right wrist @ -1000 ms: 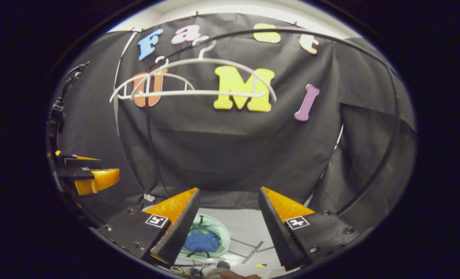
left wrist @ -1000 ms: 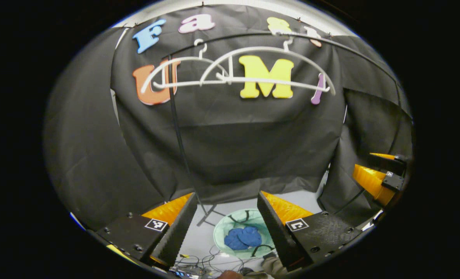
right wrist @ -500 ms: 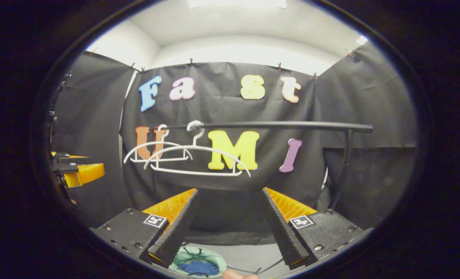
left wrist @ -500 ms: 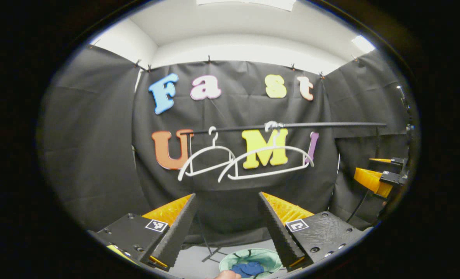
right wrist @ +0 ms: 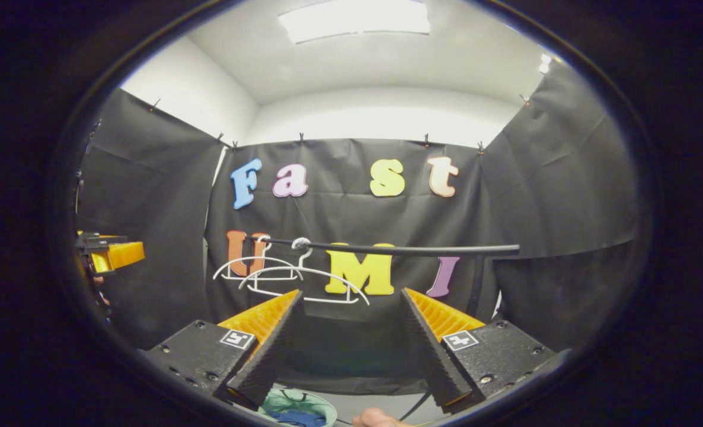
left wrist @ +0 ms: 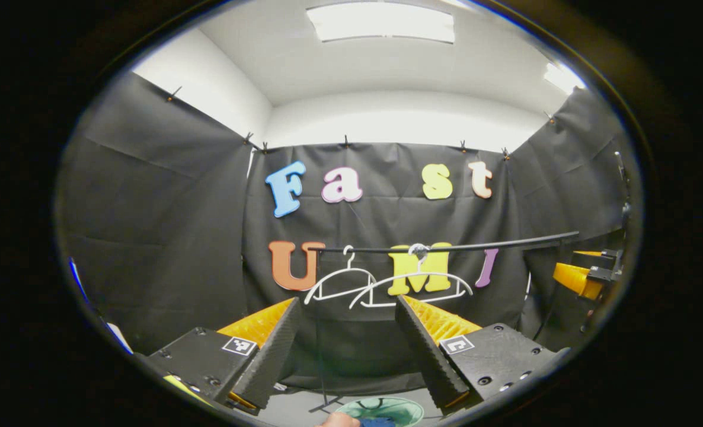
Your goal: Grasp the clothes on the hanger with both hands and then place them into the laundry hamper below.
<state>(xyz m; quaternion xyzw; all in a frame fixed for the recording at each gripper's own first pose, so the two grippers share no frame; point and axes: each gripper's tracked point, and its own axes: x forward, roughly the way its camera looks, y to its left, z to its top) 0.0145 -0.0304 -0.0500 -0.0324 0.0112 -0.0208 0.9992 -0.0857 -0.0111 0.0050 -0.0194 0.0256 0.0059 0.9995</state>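
at the back of the booth, a black rail [left wrist: 446,247] runs across in front of the cloth wall, seen in the left gripper view; in the right gripper view the same rail [right wrist: 399,249] ends at a dark upright post [right wrist: 476,284] on the right. two white hangers [left wrist: 387,287] hang from it side by side, overlapping, both bare; in the right gripper view the hangers [right wrist: 286,279] sit toward the rail's left end. white ceiling above with a lit panel [left wrist: 381,22].

laundry hamper [left wrist: 381,408] sits on the floor below the rail, pale green rim, cut off by the bottom edge of the left gripper view. blue clothes [left wrist: 378,422] lie inside it, just a sliver visible. right gripper view gives the hamper [right wrist: 298,409] at lower left with the blue clothes [right wrist: 295,418] bunched in its middle.

left gripper [left wrist: 347,350] is held up, aimed at the hangers, jaws spread wide, nothing between them. right gripper [right wrist: 351,350] same: jaws wide apart, nothing held. each one also appears at the edge of the other's view, too small to add detail.

a bit of hand [left wrist: 338,420] shows at the bottom edge of the left gripper view, beside the hamper rim; another bit of hand [right wrist: 378,418] at the bottom of the right gripper view.
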